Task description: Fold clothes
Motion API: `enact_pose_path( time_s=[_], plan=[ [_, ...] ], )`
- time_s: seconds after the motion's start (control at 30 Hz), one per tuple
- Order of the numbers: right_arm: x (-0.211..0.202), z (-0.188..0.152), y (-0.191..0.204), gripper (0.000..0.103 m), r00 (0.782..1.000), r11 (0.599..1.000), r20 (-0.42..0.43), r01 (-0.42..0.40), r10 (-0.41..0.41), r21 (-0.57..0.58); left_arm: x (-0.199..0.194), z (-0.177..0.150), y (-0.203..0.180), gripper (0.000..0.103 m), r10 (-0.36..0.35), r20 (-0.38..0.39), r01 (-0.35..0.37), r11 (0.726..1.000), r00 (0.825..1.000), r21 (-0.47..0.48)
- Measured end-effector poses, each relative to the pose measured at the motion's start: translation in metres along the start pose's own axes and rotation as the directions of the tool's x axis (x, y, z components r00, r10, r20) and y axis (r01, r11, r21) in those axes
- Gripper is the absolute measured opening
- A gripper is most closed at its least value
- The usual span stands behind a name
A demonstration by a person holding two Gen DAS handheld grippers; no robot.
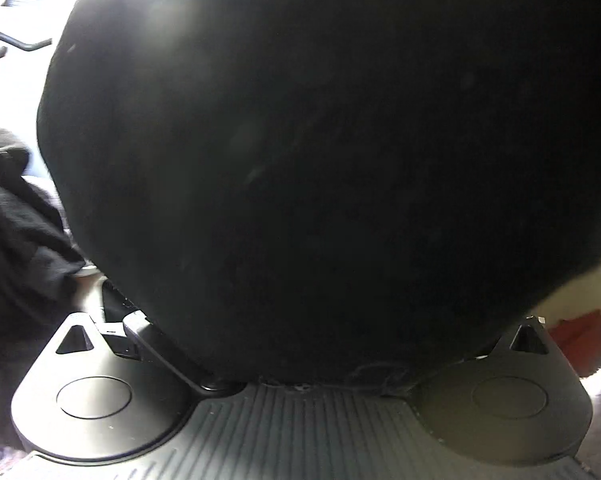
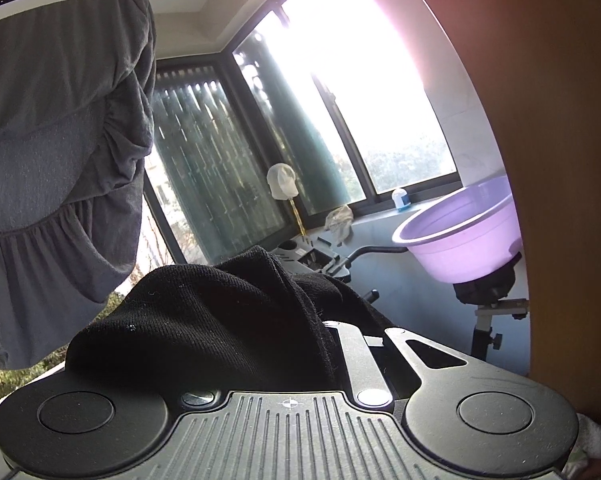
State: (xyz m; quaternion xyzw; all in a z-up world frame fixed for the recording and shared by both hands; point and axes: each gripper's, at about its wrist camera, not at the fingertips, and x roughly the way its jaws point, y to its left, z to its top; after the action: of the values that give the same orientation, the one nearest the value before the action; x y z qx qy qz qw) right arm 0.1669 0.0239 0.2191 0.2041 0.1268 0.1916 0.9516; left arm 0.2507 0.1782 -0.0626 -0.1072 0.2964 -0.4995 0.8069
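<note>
Right now the black knit garment (image 2: 220, 320) hangs draped over both grippers, left gripper (image 1: 300, 360) and right gripper (image 2: 352, 344) (jaws hidden, grip unknowable), so I should spread them apart evenly.

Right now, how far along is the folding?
Nothing looks folded yet. In hand: the black knit garment is bunched over the right gripper, and black cloth fills the left wrist view, hiding the left gripper's fingers. Left to do: spread and fold it; the grey ruffled garment hangs on the overhead rack.
</note>
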Motion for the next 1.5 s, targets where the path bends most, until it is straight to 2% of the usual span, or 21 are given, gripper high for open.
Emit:
enact_pose_path(
  time_s=[0.17, 0.33, 0.37, 0.4, 0.43, 0.47, 0.5, 0.57, 0.7, 0.83, 0.97, 1.07, 1.23, 1.33, 1.4, 1.47, 1.5],
  plan=[
    [0.000, 0.001, -0.004, 0.009, 1.000, 1.000, 0.003, 0.021, -0.021, 0.012, -0.001, -0.003, -0.006, 0.102, -0.056, 0.009, 0.056, 0.998, 0.998, 0.027],
    [0.006, -0.005, 0.000, 0.009, 1.000, 1.000, -0.017, 0.013, -0.012, 0.019, 0.018, 0.000, -0.012, 0.102, 0.037, -0.020, -0.035, 0.995, 0.999, 0.092],
    [0.007, -0.005, 0.002, 0.009, 1.000, 1.000, -0.020, 0.010, -0.010, 0.011, 0.020, -0.001, -0.010, 0.097, 0.050, -0.015, -0.048, 0.995, 0.999, 0.088],
    [0.008, -0.006, 0.003, 0.009, 1.000, 1.000, -0.022, 0.011, -0.011, 0.003, 0.021, -0.001, -0.006, 0.080, 0.059, -0.012, -0.058, 0.996, 0.998, 0.070],
    [0.008, -0.007, 0.004, 0.009, 1.000, 1.000, -0.025, 0.013, -0.014, -0.004, 0.021, -0.001, 0.000, 0.067, 0.062, -0.017, -0.061, 0.997, 0.998, 0.042],
    [0.008, -0.008, 0.003, 0.009, 0.999, 1.000, -0.027, 0.020, -0.020, -0.005, 0.019, -0.002, 0.008, 0.043, 0.063, -0.022, -0.063, 0.998, 0.998, 0.005],
    [0.008, -0.008, 0.001, 0.009, 0.999, 1.000, -0.029, 0.026, -0.026, -0.001, 0.017, -0.003, 0.017, 0.026, 0.063, -0.028, -0.064, 0.997, 0.998, -0.034],
    [0.008, -0.011, -0.006, 0.009, 0.998, 0.999, -0.034, 0.045, -0.044, 0.012, 0.009, -0.007, 0.032, 0.016, 0.107, -0.015, -0.108, 0.989, 0.994, -0.098],
    [0.005, -0.022, -0.021, 0.009, 0.995, 0.996, -0.040, 0.089, -0.089, -0.002, -0.020, -0.016, 0.053, 0.013, 0.252, 0.026, -0.244, 0.954, 0.967, -0.173],
    [0.004, -0.043, -0.040, 0.009, 0.986, 0.990, -0.087, 0.137, -0.139, -0.027, -0.060, -0.015, 0.063, 0.012, 0.379, 0.104, -0.348, 0.908, 0.920, -0.232],
    [0.013, -0.077, -0.061, 0.010, 0.964, 0.981, -0.180, 0.187, -0.194, -0.056, -0.095, -0.003, 0.056, 0.012, 0.439, 0.196, -0.389, 0.888, 0.877, -0.248],
    [0.028, -0.109, -0.073, 0.010, 0.936, 0.975, -0.273, 0.212, -0.223, -0.072, -0.114, 0.007, 0.044, 0.012, 0.424, 0.256, -0.369, 0.899, 0.869, -0.235],
    [0.049, -0.159, -0.074, 0.010, 0.893, 0.973, -0.388, 0.212, -0.230, -0.088, -0.122, 0.023, 0.017, 0.012, 0.383, 0.304, -0.331, 0.920, 0.873, -0.207],
    [0.054, -0.179, -0.066, 0.010, 0.872, 0.976, -0.438, 0.199, -0.216, -0.087, -0.130, 0.033, 0.004, 0.012, 0.374, 0.309, -0.318, 0.923, 0.875, -0.216],
    [0.056, -0.190, -0.058, 0.010, 0.861, 0.979, -0.466, 0.182, -0.204, -0.092, -0.132, 0.033, 0.004, 0.012, 0.385, 0.272, -0.321, 0.913, 0.882, -0.252],
    [0.057, -0.200, -0.047, 0.010, 0.850, 0.978, -0.484, 0.170, -0.206, -0.118, -0.132, 0.022, -0.012, 0.012, 0.426, 0.201, -0.360, 0.885, 0.882, -0.295],
    [0.058, -0.206, -0.041, 0.010, 0.843, 0.977, -0.495, 0.166, -0.213, -0.137, -0.122, 0.018, -0.002, 0.012, 0.447, 0.160, -0.383, 0.868, 0.880, -0.316]
  ],
)
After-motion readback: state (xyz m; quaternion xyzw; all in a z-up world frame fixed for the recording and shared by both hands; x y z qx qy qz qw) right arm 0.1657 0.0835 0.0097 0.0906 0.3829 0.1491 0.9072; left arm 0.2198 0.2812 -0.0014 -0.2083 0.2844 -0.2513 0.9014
